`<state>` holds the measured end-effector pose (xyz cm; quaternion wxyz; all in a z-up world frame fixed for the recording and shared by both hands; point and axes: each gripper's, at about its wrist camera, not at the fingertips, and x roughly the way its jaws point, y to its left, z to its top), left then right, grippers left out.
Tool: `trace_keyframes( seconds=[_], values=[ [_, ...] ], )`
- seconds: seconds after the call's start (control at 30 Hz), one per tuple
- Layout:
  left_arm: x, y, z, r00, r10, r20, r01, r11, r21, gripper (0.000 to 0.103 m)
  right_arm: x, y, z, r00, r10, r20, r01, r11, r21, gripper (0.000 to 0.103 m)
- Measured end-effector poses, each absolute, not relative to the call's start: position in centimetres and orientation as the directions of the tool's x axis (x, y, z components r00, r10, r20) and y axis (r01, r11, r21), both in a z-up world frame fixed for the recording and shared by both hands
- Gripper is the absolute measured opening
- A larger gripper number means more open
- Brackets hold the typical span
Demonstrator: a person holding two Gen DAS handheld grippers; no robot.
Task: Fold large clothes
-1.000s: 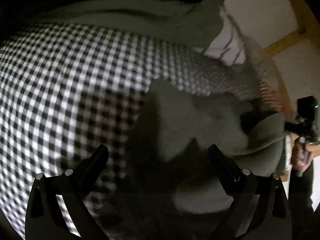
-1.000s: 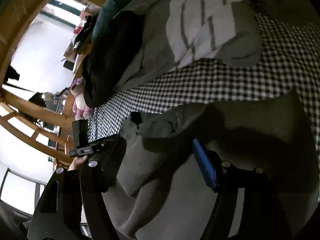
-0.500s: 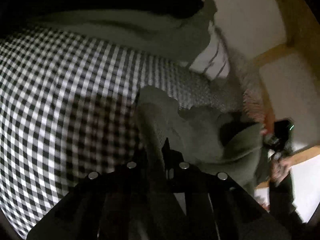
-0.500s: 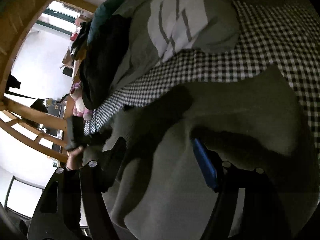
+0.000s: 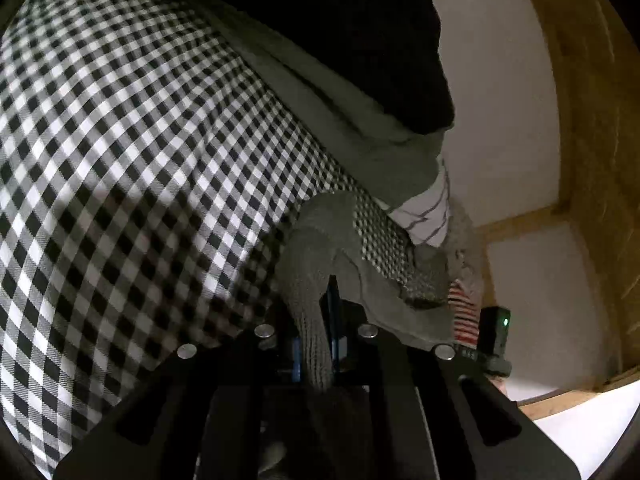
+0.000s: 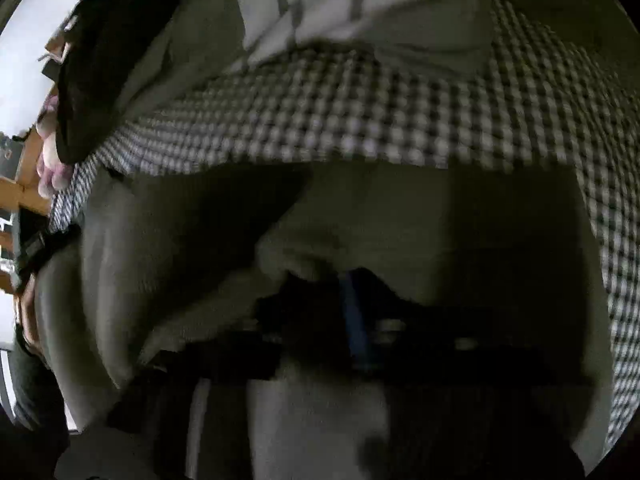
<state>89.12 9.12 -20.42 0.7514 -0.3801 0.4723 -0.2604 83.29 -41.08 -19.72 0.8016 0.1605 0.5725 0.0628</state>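
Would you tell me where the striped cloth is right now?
In the left wrist view the striped cloth lies right of centre, under the grey blanket's edge, beside the checked sheet.

Left gripper (image 5: 320, 312): black frame, round silver screws, blue pad inside. Right gripper (image 6: 344, 296): black, blue pad, blurred.

Dim, shadowed fisheye views; right blurred
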Motion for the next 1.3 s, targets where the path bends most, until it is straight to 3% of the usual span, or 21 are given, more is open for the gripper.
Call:
trace_keyframes(
  seconds=[0.2,0.27,0.33,0.37,0.4,0.43,0.5,0.57,0.63,0.7,0.73,0.77,0.8,0.93,0.97,1.03,1.13,1.17,1.23,1.27,1.3],
  values=[
    [87.8,11.9,-18.3,0.54,-0.744,-0.393,0.093,0.517,-0.851,0.009,84.0,-45.1,-18.9,0.458,0.282,-0.843,0.247,0.87,0.426,0.008],
    [87.8,12.1,-18.4,0.537,-0.734,-0.415,0.078,0.533,-0.843,0.009,83.6,-45.0,-19.2,0.411,0.361,-0.837,0.219,0.852,0.475,0.01],
    [87.7,11.9,-18.2,0.532,-0.735,-0.42,0.092,0.544,-0.834,0.009,82.5,-45.4,-17.7,0.421,0.341,-0.841,0.186,0.875,0.448,0.018],
    [87.7,11.7,-18.2,0.524,-0.728,-0.442,0.091,0.564,-0.821,0.009,81.6,-46.3,-16.5,0.435,0.322,-0.841,0.182,0.883,0.432,0.049],
    [88.0,11.0,-18.7,0.506,-0.723,-0.47,0.078,0.581,-0.81,0.01,80.8,-47.2,-15.8,0.445,0.327,-0.834,0.182,0.878,0.442,0.091],
    [88.6,10.4,-19.4,0.491,-0.72,-0.49,0.056,0.588,-0.807,0.011,79.8,-48.4,-14.6,0.469,0.342,-0.814,0.166,0.871,0.461,0.096],
    [89.0,10.0,-21.4,0.446,-0.734,-0.512,0.001,0.573,-0.82,0.012,77.9,-49.7,-12.9,0.467,0.253,-0.848,0.155,0.92,0.36,0.096],
    [88.8,10.1,-22.2,0.439,-0.736,-0.515,-0.01,0.569,-0.822,0.012,76.1,-51.6,-13.1,0.391,0.062,-0.918,0.158,0.978,0.133,0.096],
    [88.4,10.0,-22.5,0.447,-0.733,-0.512,-0.011,0.568,-0.823,0.012,75.3,-52.9,-15.3,0.299,0.073,-0.951,0.148,0.982,0.121,0.094],
    [87.8,10.1,-22.6,0.459,-0.731,-0.505,-0.019,0.56,-0.828,0.012,74.7,-53.0,-18.4,0.211,0.162,-0.964,0.126,0.974,0.191,0.053],
    [87.6,10.0,-22.5,0.461,-0.729,-0.506,-0.021,0.561,-0.827,0.012,74.5,-52.7,-18.9,0.215,0.168,-0.962,0.107,0.975,0.194,0.047],
    [87.3,10.0,-22.3,0.467,-0.726,-0.505,-0.02,0.563,-0.826,0.012,74.2,-52.3,-18.9,0.242,0.169,-0.955,0.084,0.977,0.194,0.025],
    [87.0,10.2,-21.8,0.476,-0.723,-0.5,-0.018,0.561,-0.828,0.012,74.0,-52.2,-18.7,0.274,0.175,-0.946,0.081,0.976,0.204,0.018],
    [86.2,11.4,-19.2,0.51,-0.725,-0.462,0.001,0.538,-0.843,0.012,70.9,-57.3,-15.9,0.541,0.31,-0.782,0.206,0.852,0.481,0.011],
    [86.1,11.5,-18.8,0.512,-0.718,-0.471,0.003,0.549,-0.835,0.012,70.4,-58.4,-16.4,0.56,0.299,-0.773,0.244,0.832,0.499,0.005],
    [86.4,11.9,-19.3,0.51,-0.698,-0.503,-0.034,0.568,-0.822,0.012,69.4,-60.6,-19.3,0.553,0.318,-0.77,0.342,0.756,0.558,0.005],
    [86.8,11.6,-20.9,0.482,-0.7,-0.528,-0.094,0.558,-0.825,0.012,68.9,-59.5,-19.5,0.544,0.355,-0.76,0.299,0.764,0.571,0.007],
    [86.6,11.2,-20.3,0.478,-0.702,-0.529,-0.06,0.574,-0.816,0.012,68.5,-59.2,-18.6,0.558,0.359,-0.748,0.281,0.767,0.577,0.012],
    [86.4,10.7,-18.3,0.474,-0.695,-0.54,0.024,0.624,-0.781,0.016,67.1,-59.6,-16.3,0.587,0.358,-0.727,0.259,0.767,0.587,0.04],
    [86.2,10.5,-17.1,0.468,-0.696,-0.544,0.067,0.642,-0.764,0.022,66.0,-60.0,-15.4,0.598,0.346,-0.723,0.259,0.771,0.582,0.076],
    [86.1,10.5,-16.2,0.467,-0.694,-0.547,0.098,0.656,-0.748,0.048,64.7,-60.4,-14.0,0.618,0.319,-0.719,0.26,0.78,0.57,0.089]
  ],
)
